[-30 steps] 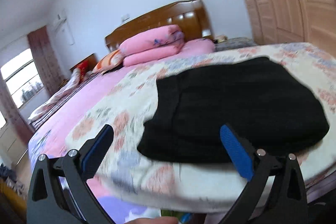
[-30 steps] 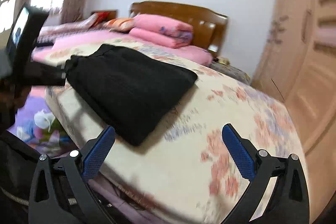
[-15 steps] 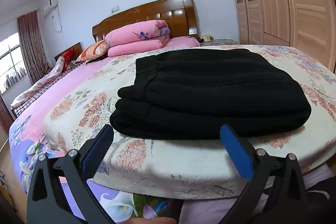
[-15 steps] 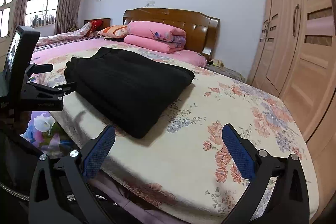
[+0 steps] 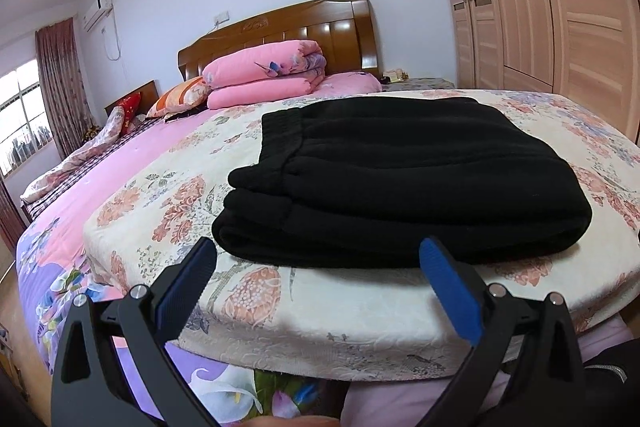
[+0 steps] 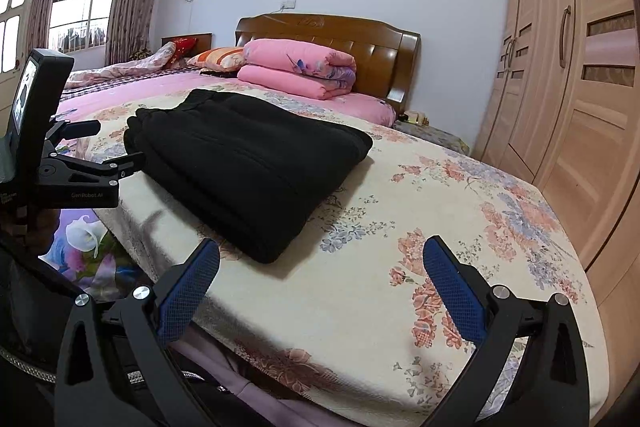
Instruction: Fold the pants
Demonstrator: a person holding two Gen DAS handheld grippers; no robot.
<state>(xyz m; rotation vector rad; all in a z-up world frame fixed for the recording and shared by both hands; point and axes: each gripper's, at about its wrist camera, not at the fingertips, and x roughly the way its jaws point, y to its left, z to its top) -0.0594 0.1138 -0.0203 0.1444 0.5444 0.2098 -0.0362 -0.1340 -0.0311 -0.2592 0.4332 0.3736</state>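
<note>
Both grippers wide open, holding nothing.
Left gripper (image 5: pixel 318 259) and right gripper (image 6: pixel 320 259) hover at frame bottom, clear of folded black pants (image 5: pixel 404 183) on the bed (image 5: pixel 360 311).

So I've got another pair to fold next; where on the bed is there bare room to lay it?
Free: the floral bedspread between the folded black pants and the wardrobe. A narrower strip runs left of the pants, on the pink side. Crowded: the headboard end, with folded pink quilts and pillows.

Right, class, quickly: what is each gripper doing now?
Left gripper: open, holding nothing, near the folded pants.
Right gripper: open, holding nothing.
</note>
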